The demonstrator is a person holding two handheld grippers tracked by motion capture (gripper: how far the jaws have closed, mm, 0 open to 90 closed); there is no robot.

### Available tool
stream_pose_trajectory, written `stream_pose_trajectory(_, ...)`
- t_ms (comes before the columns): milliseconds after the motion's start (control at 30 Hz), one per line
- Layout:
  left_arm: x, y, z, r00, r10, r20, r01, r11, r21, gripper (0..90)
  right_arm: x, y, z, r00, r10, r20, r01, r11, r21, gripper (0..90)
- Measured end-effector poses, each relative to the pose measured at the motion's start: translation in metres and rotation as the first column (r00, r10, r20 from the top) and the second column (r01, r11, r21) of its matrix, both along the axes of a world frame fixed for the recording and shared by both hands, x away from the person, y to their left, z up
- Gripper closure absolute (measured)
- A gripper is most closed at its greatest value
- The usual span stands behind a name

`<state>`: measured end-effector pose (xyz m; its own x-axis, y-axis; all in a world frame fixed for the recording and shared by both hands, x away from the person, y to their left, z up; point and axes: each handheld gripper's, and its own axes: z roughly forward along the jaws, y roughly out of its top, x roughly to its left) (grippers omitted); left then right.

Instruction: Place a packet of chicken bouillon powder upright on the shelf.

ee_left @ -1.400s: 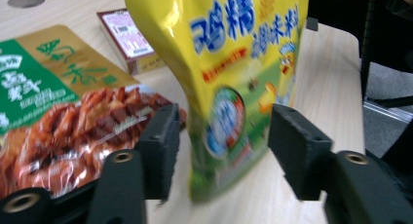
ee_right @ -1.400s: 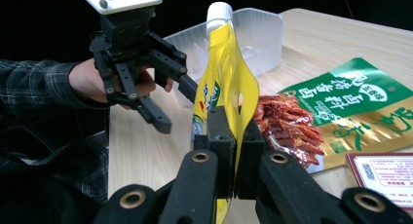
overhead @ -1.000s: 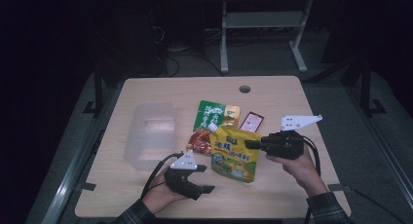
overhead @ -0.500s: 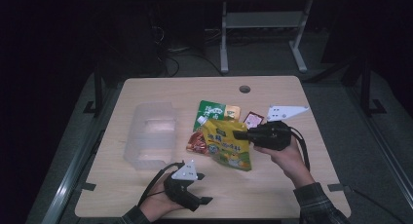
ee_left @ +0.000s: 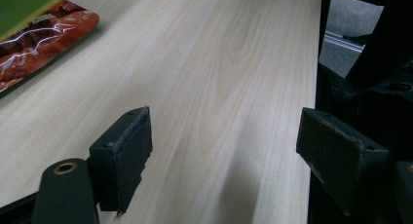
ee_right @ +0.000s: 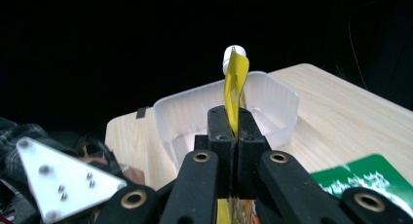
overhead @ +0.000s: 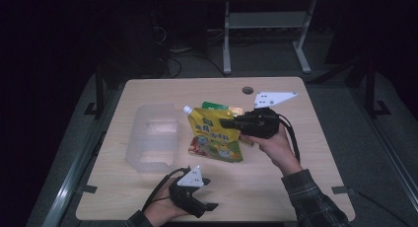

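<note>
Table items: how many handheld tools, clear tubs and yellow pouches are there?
tools: 2, the left tool and the right tool
clear tub: 1
yellow pouch: 1
total: 4

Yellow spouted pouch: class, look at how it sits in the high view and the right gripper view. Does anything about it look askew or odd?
Yes. The yellow spouted pouch is tilted, white cap up toward the clear tub, pinched at one edge by the right gripper. In the right gripper view it stands edge-on between the shut jaws. Nothing looks spilled or torn.
</note>
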<state>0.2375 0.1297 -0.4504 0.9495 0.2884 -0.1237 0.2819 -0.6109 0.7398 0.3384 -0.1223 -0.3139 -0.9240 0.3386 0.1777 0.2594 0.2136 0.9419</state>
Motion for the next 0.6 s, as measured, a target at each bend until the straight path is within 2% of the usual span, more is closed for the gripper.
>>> stream_pose_trajectory(333, -0.001, -0.003, -0.001, 0.9999, -0.01, 0.005, 0.01, 0.9999, -0.007, 20.3, 0.013, 0.027, 0.012, 0.9996, 0.026, 0.006, -0.026, 1.0, 0.004, 88.3)
stream_pose_trajectory(600, -0.003, -0.008, -0.003, 0.9992, -0.041, 0.006, 0.041, 0.9992, 0.0, 20.3, 0.02, 0.056, 0.026, 0.998, 0.06, 0.019, -0.06, 0.998, 0.011, 88.3)
